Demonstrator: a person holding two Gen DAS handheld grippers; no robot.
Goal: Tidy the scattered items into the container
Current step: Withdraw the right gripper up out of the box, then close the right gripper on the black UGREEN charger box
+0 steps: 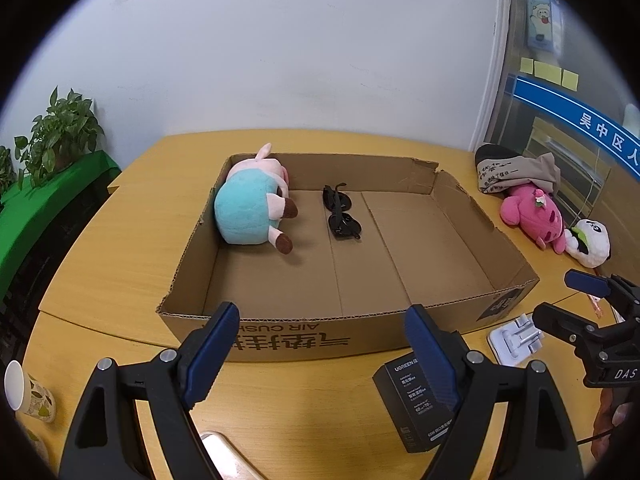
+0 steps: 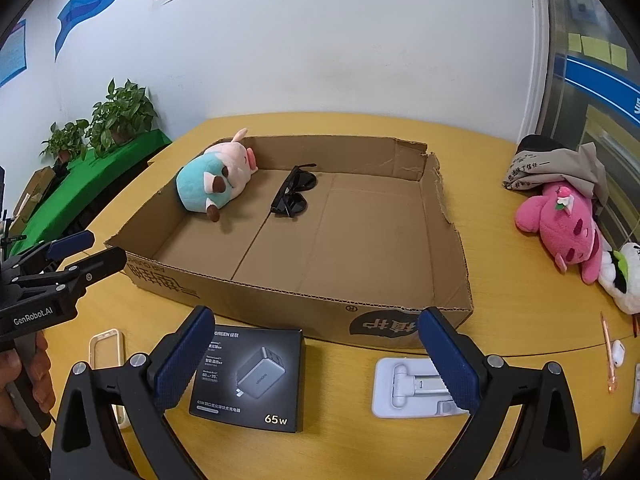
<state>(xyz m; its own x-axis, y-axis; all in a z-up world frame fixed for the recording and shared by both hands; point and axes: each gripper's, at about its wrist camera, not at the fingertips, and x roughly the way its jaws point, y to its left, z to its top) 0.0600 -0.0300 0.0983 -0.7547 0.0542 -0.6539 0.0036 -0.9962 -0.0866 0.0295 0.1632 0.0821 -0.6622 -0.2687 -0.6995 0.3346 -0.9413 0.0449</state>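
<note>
The cardboard box [image 2: 256, 300] holds a plush pig [image 2: 212, 180] and sunglasses [image 2: 294, 194]; my left gripper [image 1: 320, 344] and right gripper [image 2: 316, 356] both gape empty.

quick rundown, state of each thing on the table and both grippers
left gripper: open, empty
right gripper: open, empty
cardboard box: open-topped
pig plush: in box, on its side
sunglasses: in box, folded
charger box: outside, flat
white stand: outside, folded flat
pink plush: outside, lying down
</note>
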